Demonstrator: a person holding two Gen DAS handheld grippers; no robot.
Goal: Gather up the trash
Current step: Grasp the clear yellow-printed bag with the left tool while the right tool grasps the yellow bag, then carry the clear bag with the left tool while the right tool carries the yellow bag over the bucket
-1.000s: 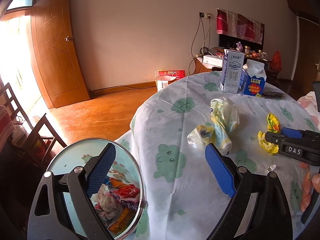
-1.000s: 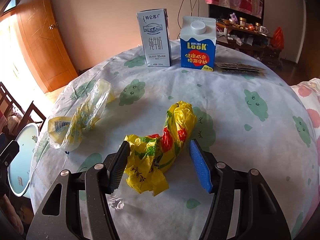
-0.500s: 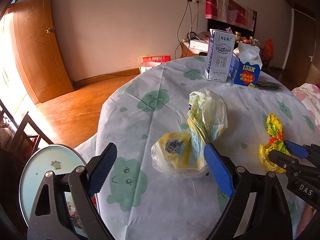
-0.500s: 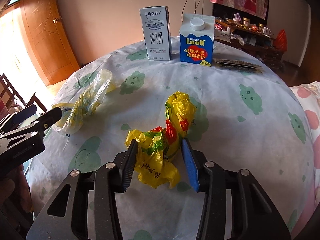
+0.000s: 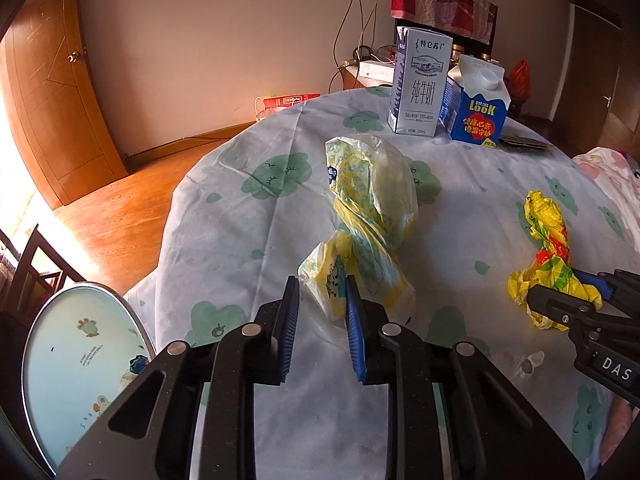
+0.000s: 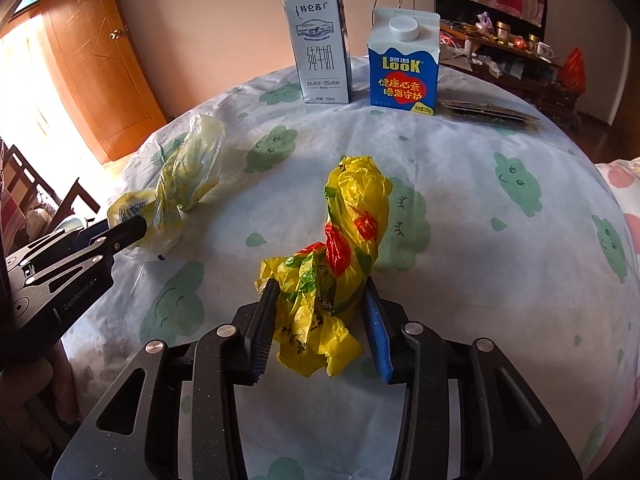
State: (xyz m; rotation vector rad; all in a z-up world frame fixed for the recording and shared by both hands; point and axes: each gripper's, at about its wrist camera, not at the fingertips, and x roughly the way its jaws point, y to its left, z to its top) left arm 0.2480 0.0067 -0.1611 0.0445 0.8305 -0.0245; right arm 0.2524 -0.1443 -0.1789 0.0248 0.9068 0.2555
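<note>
Two crumpled bags lie on the round table (image 5: 240, 216), which is draped in a pale cloth printed with green clouds and spreads out ahead of both tongs. Beyond the fingertips, at the far edge, stand a tall white-and-grey milk carton (image 6: 320, 52) and, just beside it, a squat blue gable-top carton with a white screw cap (image 6: 404, 60). Low to the outer side of the left gripper (image 5: 322, 304), off the table's edge, sits a round bin with a pale blue cartoon-printed swing lid (image 5: 76, 376). The translucent plastic bag with yellow and blue print (image 5: 368, 216) stretches forward from the left gripper, whose blue-padded jaws are closing — nearly together — on the bag's near end, the film pinched between them. Well apart from it, the yellow plastic bag with red and green print (image 6: 352, 232) reaches forward from the right gripper (image 6: 322, 300); its jaws are closing too, about a third open, and both pads press the bag's crumpled near end. Each gripper shows at the edge of the other's view.
</note>
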